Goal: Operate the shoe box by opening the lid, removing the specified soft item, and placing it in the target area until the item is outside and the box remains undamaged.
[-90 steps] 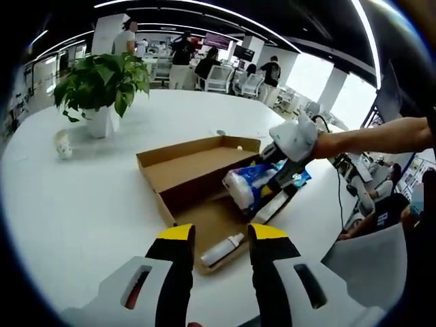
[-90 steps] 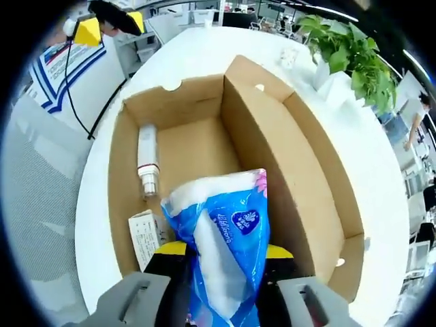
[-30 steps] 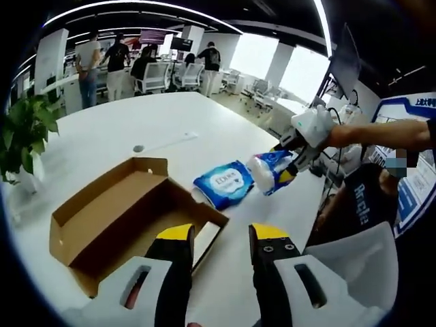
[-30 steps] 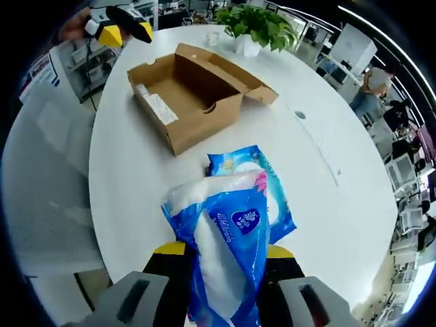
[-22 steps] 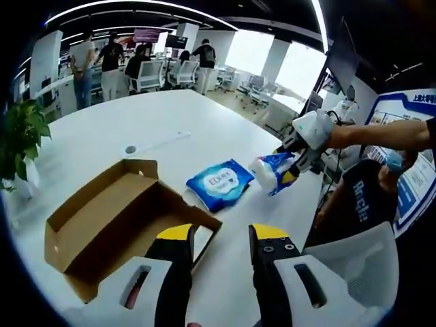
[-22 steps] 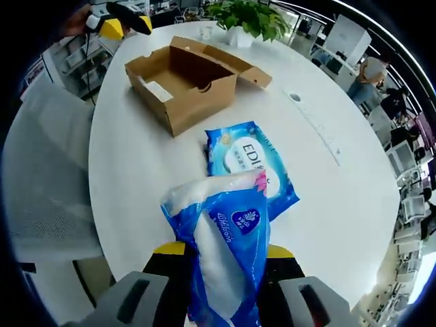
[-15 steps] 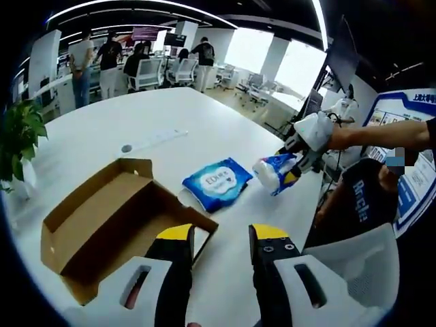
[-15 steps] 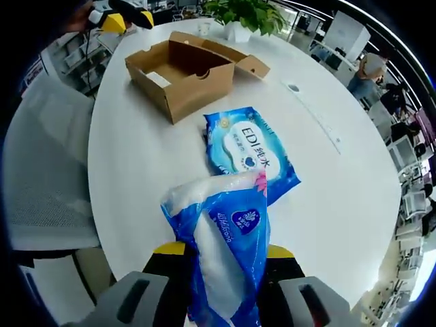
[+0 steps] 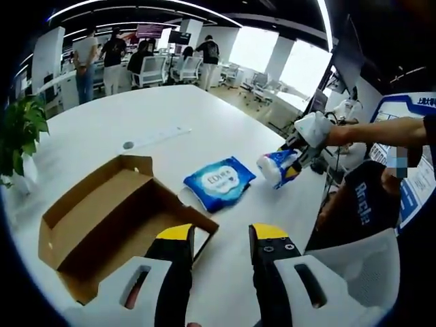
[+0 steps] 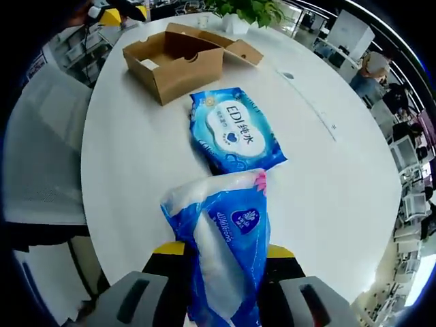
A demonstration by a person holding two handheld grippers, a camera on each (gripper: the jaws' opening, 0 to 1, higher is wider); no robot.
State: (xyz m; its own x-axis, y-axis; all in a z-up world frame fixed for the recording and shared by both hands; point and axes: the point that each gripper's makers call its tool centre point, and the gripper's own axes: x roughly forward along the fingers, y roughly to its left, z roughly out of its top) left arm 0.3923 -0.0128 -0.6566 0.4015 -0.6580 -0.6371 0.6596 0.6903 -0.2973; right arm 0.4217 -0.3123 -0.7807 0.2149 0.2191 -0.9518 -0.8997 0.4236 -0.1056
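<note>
The open cardboard shoe box [image 9: 109,218] [image 10: 174,58] lies on the white round table, lid folded back. A flat blue wipes pack [image 9: 218,182] [image 10: 230,133] rests on the table beside it. My right gripper [image 10: 221,255] is shut on a blue and white tissue pack [image 10: 221,235], held above the table just short of the wipes pack. In the left gripper view that tissue pack [image 9: 279,167] hangs in the right gripper [image 9: 291,162] right of the wipes pack. My left gripper [image 9: 216,235] stands open with nothing between its yellow-tipped fingers, over the box's near corner.
A potted plant [image 9: 20,136] [image 10: 248,13] stands past the box. A person in a dark shirt [image 9: 364,204] sits at the table edge on the right. Office chairs and several people fill the background. The table edge [image 10: 95,204] runs close on the left of the right gripper view.
The right gripper carried the tissue pack out of the box and away past the wipes pack, which now lies on the table. The left gripper stayed open near the box.
</note>
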